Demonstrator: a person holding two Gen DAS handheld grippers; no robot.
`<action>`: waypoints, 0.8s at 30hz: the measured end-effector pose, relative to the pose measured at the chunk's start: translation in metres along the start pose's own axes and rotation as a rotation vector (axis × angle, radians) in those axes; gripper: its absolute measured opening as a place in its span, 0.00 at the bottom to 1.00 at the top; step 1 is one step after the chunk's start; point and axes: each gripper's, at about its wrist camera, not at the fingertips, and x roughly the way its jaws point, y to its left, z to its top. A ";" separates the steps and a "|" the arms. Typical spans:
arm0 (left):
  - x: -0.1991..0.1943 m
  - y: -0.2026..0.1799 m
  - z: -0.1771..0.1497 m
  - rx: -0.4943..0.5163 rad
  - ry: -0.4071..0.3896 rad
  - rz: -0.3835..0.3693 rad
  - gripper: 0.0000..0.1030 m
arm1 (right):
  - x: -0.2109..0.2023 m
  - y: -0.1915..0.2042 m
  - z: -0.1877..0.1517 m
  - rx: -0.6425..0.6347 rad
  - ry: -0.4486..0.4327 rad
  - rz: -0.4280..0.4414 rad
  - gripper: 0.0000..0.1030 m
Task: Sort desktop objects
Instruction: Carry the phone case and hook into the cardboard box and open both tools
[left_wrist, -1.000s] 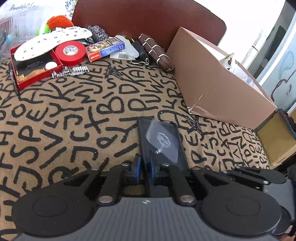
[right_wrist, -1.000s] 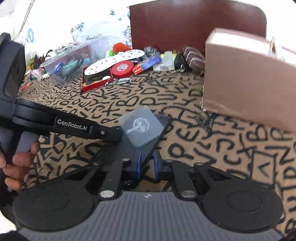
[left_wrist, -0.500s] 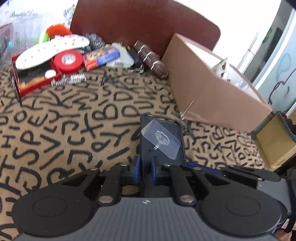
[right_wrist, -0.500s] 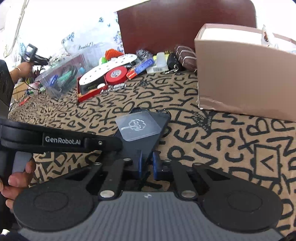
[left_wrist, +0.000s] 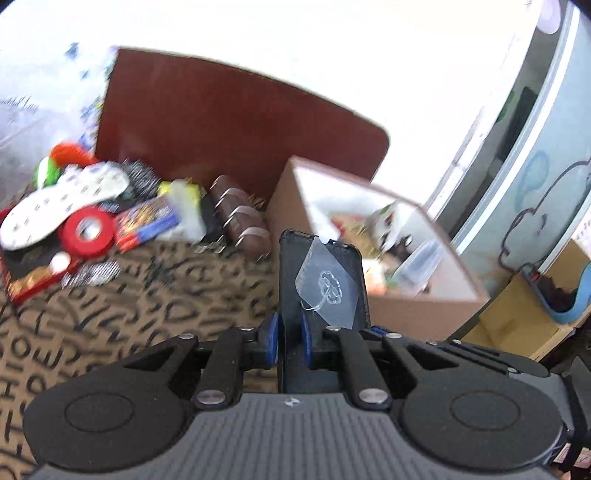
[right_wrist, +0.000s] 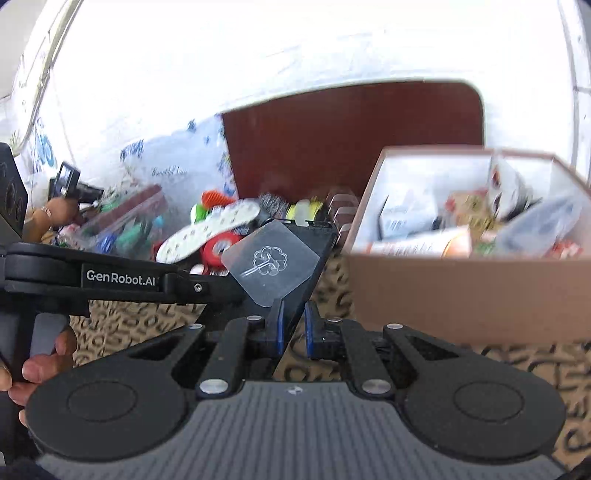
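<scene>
Both grippers pinch the same black case, raised off the lettered cloth (left_wrist: 110, 317): the left gripper (left_wrist: 289, 341) grips its near end, and the right gripper (right_wrist: 293, 326) clamps its edge, with a clear hook sticker (right_wrist: 271, 264) lying on the case (left_wrist: 291, 280). Only the right view shows the left tool's arm and the hand (right_wrist: 40, 365) on its handle. Beyond, both views look into the open box (right_wrist: 461, 291), and the left view shows the red tape (left_wrist: 88, 232) in the far clutter
</scene>
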 end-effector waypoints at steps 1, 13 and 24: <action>0.003 -0.006 0.007 0.005 -0.011 -0.007 0.11 | -0.002 -0.003 0.008 -0.008 -0.018 -0.009 0.09; 0.082 -0.047 0.059 0.016 -0.026 -0.082 0.13 | 0.013 -0.083 0.064 0.073 -0.091 -0.100 0.09; 0.147 -0.048 0.055 0.046 0.035 -0.066 0.33 | 0.069 -0.123 0.052 0.103 0.019 -0.149 0.10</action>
